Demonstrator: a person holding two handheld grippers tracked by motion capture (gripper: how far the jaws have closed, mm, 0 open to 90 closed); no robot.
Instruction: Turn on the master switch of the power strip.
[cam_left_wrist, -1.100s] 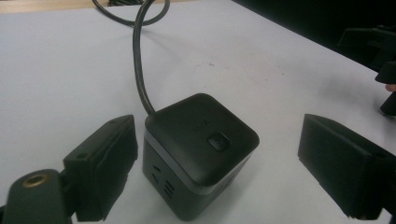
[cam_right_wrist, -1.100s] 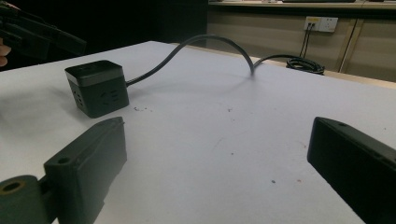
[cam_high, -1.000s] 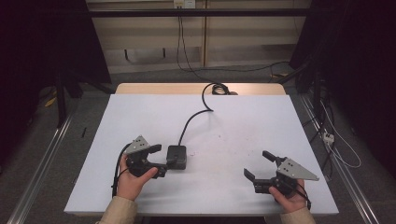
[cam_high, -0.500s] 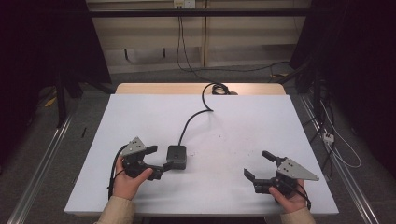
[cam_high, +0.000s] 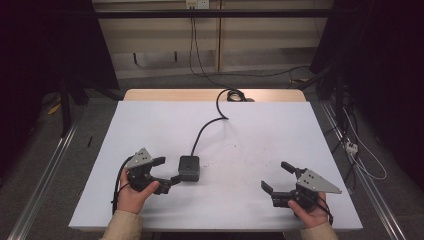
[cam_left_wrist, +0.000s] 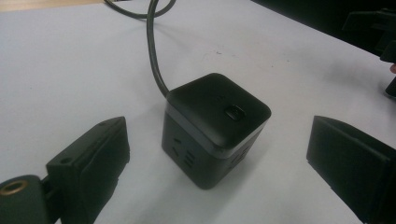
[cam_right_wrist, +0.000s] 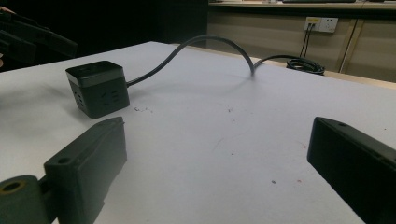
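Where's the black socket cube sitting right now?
In the high view the socket cube sits left of the table's centre, just ahead of the open left gripper; its cable runs to the far edge.

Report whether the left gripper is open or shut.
Open: the left gripper has its jaws spread wide on either side of the black cube socket, touching neither side.

The cube (cam_left_wrist: 215, 128) looks like matt black plastic, smooth, with a slightly glossy band under its top. Its cord (cam_high: 205, 128) looks rubbery. The table (cam_high: 260, 135) is smooth matt white, faintly speckled, with a wooden far edge (cam_high: 210, 95).
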